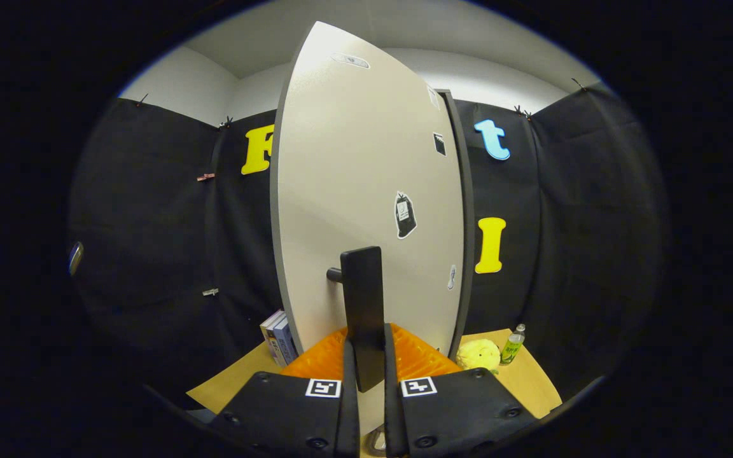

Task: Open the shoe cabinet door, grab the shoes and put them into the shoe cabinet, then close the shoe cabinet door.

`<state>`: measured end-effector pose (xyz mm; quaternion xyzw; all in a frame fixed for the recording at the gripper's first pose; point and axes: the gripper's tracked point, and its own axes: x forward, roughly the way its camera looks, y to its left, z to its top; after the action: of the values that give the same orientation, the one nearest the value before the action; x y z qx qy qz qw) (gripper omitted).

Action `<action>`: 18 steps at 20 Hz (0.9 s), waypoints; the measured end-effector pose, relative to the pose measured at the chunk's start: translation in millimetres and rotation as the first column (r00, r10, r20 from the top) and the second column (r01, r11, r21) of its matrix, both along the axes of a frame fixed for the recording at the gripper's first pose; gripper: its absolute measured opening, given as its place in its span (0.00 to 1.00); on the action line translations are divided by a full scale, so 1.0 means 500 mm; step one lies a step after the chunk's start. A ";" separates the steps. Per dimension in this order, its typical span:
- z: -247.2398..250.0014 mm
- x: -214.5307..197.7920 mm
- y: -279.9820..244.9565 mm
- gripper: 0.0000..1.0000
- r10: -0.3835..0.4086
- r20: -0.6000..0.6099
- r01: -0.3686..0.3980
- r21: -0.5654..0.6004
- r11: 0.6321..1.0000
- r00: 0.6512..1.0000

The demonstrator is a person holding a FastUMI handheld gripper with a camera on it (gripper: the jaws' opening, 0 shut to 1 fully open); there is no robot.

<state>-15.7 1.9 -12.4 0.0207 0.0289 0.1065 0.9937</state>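
Note:
The shoe cabinet's pale door (354, 191) stands right in front of me, swung partly out so its dark left edge faces me. A flat black bar handle (363, 305) stands upright on the door, held off it by a short round peg. My gripper (366, 356) is shut on the lower part of that handle, one finger pressing on each side. Several small stickers dot the door's face. The shoes are not seen here.
The cabinet stands on a tan tabletop (532, 381). A stack of books (279, 337) leans to the left of the door. To the right lie a yellow plush toy (478, 355) and a small green bottle (513, 345).

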 end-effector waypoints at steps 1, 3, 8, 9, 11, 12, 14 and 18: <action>0.000 -0.003 -0.016 0.19 -0.016 -0.002 0.016 0.005 1.000 1.000; 0.000 -0.011 -0.049 0.19 -0.042 -0.012 0.042 0.017 0.999 0.999; 0.026 -0.027 -0.140 0.18 -0.104 -0.006 0.104 0.088 0.991 0.995; 0.029 -0.029 -0.157 0.18 -0.115 0.001 0.114 0.091 0.989 0.993; 0.028 -0.034 -0.193 0.17 -0.133 0.002 0.132 0.064 0.989 0.991; 0.030 -0.036 -0.211 0.17 -0.144 0.003 0.144 0.051 0.988 0.990; 0.029 -0.036 -0.249 0.14 -0.169 -0.004 0.169 0.019 0.985 0.986; 0.040 -0.045 -0.284 0.13 -0.157 -0.009 0.158 0.028 0.987 0.987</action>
<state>-38.4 -140.3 7.6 0.0373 0.0290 0.0280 0.9985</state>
